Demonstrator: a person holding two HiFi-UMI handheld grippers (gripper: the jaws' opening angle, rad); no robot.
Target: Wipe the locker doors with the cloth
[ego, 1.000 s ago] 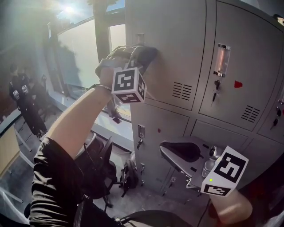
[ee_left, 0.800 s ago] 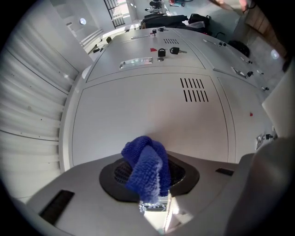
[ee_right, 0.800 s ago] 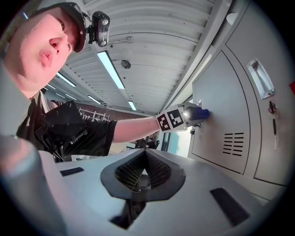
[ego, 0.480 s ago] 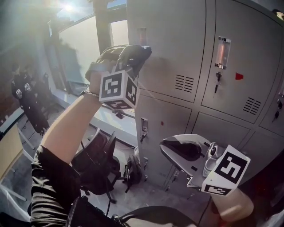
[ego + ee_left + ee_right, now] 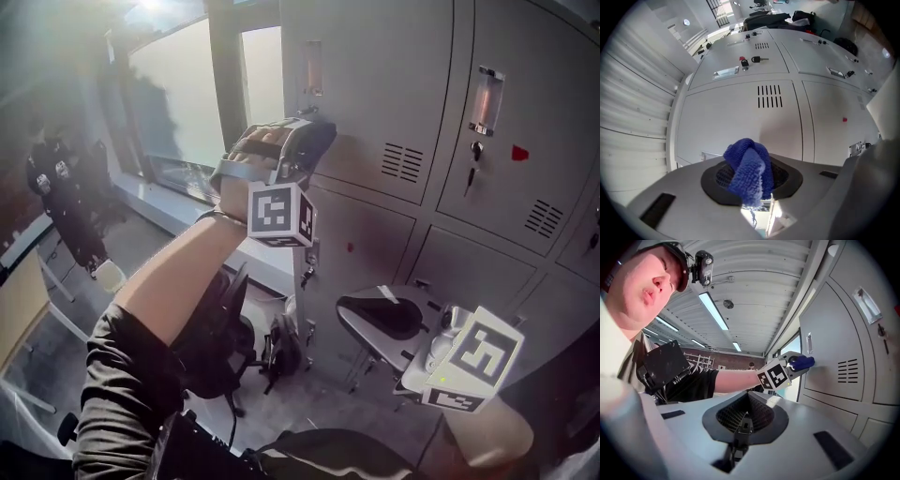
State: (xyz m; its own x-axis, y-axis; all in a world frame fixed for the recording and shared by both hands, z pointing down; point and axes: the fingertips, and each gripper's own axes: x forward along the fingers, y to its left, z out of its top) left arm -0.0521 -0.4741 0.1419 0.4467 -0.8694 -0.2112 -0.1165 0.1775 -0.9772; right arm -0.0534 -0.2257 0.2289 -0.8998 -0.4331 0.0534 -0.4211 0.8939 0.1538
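Note:
My left gripper (image 5: 311, 139) is raised against the upper left grey locker door (image 5: 375, 84) and is shut on a bunched blue cloth (image 5: 747, 169). In the left gripper view the cloth sticks out past the jaws towards the door (image 5: 740, 117), close to its vent slots (image 5: 768, 96). The right gripper view shows the same cloth (image 5: 802, 363) touching the door (image 5: 829, 352). My right gripper (image 5: 380, 319) hangs low in front of the lower lockers, jaws together with nothing between them.
Keys hang in the locks of neighbouring doors (image 5: 473, 155). Below the left arm stand a black office chair (image 5: 220, 337) and a dark bag (image 5: 281, 352) on the floor. A window (image 5: 183, 94) is at the left, with a person in dark clothes (image 5: 61, 202) beside it.
My left gripper with the cloth has slid a little lower down the locker door. The right gripper has stayed low in about the same place.

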